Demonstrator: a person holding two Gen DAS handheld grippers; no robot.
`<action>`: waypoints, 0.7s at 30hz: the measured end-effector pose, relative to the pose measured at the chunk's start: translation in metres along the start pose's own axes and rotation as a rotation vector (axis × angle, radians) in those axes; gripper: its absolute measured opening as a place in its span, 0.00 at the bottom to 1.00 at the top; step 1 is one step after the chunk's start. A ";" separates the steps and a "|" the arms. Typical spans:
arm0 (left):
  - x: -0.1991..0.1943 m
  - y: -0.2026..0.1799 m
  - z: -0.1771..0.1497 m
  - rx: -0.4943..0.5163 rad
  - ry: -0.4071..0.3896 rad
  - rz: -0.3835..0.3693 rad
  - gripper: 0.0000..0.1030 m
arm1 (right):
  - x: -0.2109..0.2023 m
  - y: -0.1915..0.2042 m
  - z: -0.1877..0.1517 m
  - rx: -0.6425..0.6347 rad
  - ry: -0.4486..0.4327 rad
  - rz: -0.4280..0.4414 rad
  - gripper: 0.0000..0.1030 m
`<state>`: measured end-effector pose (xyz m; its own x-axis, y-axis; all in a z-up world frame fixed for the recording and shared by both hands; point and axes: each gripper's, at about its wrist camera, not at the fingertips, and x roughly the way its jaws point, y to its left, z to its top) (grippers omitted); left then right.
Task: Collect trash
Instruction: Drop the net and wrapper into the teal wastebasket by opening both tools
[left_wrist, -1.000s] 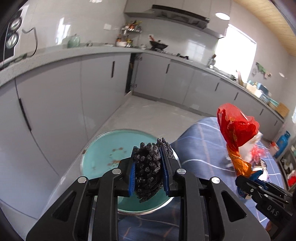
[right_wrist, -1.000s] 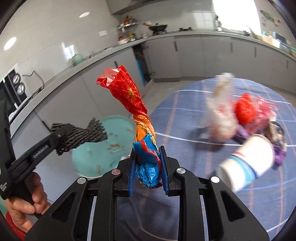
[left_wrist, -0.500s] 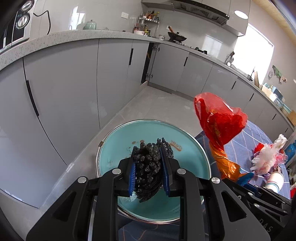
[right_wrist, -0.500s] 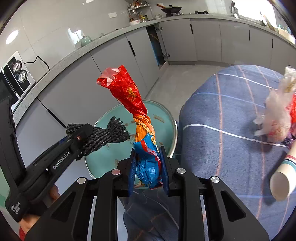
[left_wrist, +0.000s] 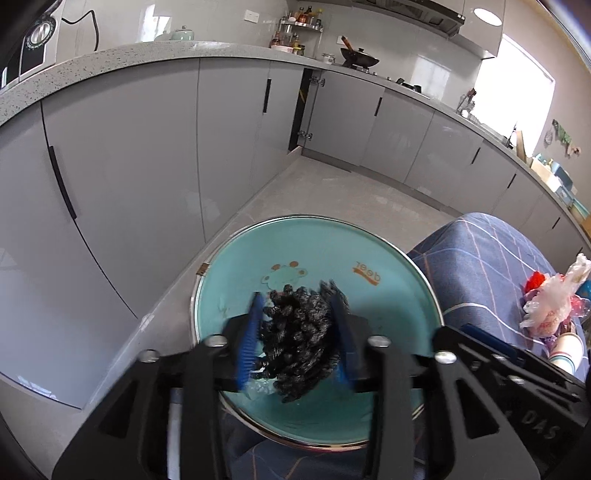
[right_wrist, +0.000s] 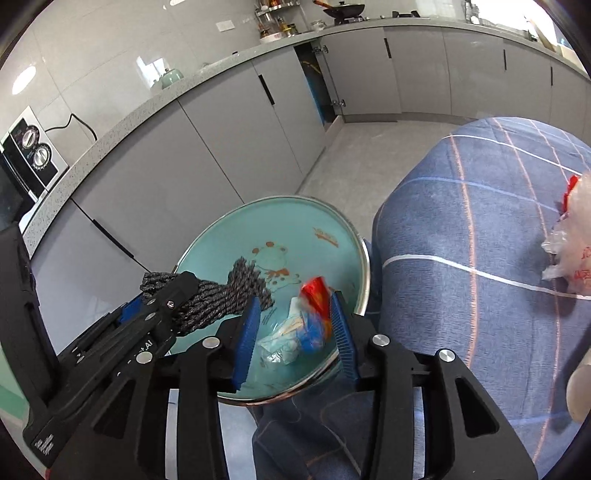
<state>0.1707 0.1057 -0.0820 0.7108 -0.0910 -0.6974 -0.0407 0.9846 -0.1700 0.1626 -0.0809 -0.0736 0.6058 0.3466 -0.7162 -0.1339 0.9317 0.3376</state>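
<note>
While both tools hang over the bin, we read the scene from left to right:

Left tool (left_wrist: 297, 332): we see its jaws have just been opening, now roughly a third apart, with the black netted wad (left_wrist: 299, 343) between the blue pads; the pads look eased off it, so we judge it released rather than gripped.

Black netted wad: it sits directly above the teal bin (left_wrist: 388, 258), placed there so that it falls inside and not on the floor.

Teal bin: it stands on the floor just beside the table (right_wrist: 480, 295), close enough for both tools to reach it from the tabletop.

Right tool (right_wrist: 293, 328): its jaws have just been opening too, about a quarter apart; the red and blue wrapper (right_wrist: 314, 314) is blurred between the pads, apparently dropping free.

Red and blue wrapper: it hangs low in the bin's mouth, above crumpled clear plastic (right_wrist: 280, 343) already lying inside.

Table: its blue checked cloth bears more rubbish at the far right, a clear plastic bag (right_wrist: 570, 254) and a paper cup (left_wrist: 567, 352), so we judge the collecting unfinished.
</note>
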 end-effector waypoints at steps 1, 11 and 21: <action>0.000 0.001 0.000 -0.001 -0.002 0.008 0.46 | -0.004 -0.001 0.000 0.000 -0.011 -0.003 0.39; -0.021 -0.012 0.001 0.045 -0.073 0.070 0.78 | -0.060 -0.017 -0.008 -0.006 -0.164 -0.078 0.51; -0.044 -0.032 -0.005 0.058 -0.112 0.046 0.94 | -0.080 -0.034 -0.017 0.020 -0.220 -0.140 0.68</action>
<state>0.1371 0.0778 -0.0498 0.7832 -0.0311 -0.6210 -0.0369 0.9947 -0.0964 0.1053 -0.1379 -0.0385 0.7734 0.1802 -0.6078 -0.0226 0.9660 0.2576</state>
